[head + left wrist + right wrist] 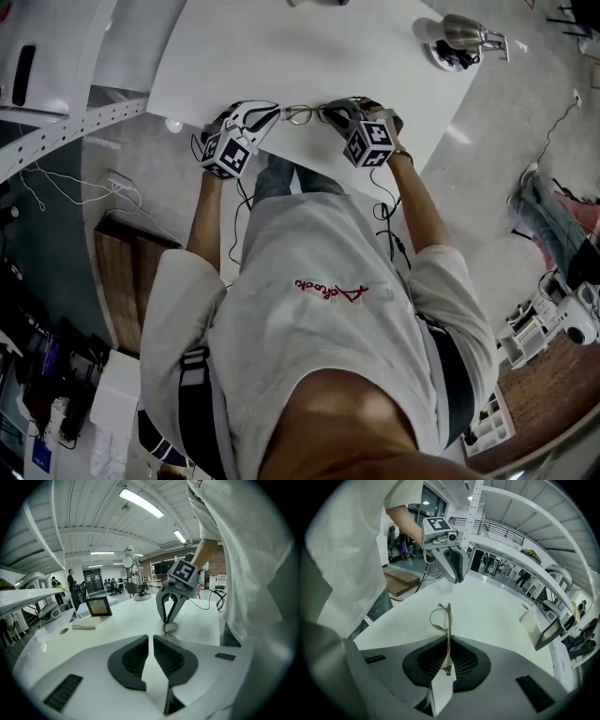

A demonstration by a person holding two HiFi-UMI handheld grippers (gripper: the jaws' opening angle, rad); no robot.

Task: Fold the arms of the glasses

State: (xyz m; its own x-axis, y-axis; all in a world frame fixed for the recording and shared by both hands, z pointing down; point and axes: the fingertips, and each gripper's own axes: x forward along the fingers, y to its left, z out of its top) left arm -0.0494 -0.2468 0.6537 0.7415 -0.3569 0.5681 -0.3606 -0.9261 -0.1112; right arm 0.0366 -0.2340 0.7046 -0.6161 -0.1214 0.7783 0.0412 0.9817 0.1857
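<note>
The thin-rimmed glasses [300, 114] hang just above the near edge of the white table [309, 47], between my two grippers. My right gripper [330, 114] is shut on them. In the right gripper view the frame [439, 618] runs edge-on out of the pads of that gripper [448, 640], with one round lens showing to the left. My left gripper [272, 114] sits just left of the glasses, and its jaws [151, 638] stand a narrow gap apart with nothing between them. From the left gripper view the right gripper [167, 620] points down with the glasses [169, 628] at its tips.
A metal kettle on a round base [464, 37] stands at the table's far right. A small framed picture [98, 605] and a flat white pad [86, 623] lie further along the table. A wooden box [127, 281] sits on the floor to the left.
</note>
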